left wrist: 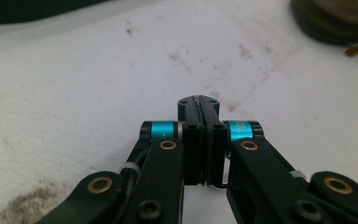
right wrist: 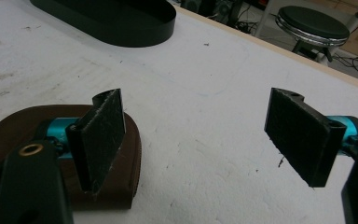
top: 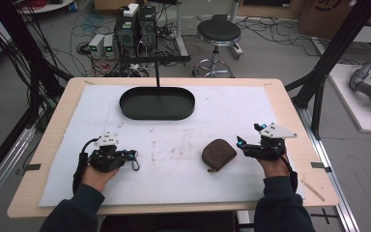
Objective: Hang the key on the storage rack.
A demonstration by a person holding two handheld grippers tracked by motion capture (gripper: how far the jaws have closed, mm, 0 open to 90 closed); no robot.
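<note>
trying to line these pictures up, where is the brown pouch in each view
High view: the brown pouch lies right of centre on the white mat, just left of the right gripper.
Left gripper view: top right corner, cut by the frame edge.
Right gripper view: bottom left, behind the left-hand jaw.
Shared landmark: the black oval tray.

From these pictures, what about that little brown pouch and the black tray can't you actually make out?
- brown pouch: right gripper view, a jaw covers its middle, the frame edge cuts its left.
- Pouch zipper pull: left gripper view, blurred and cropped at the corner.
- black tray inside: high view, too dark to tell.
</note>
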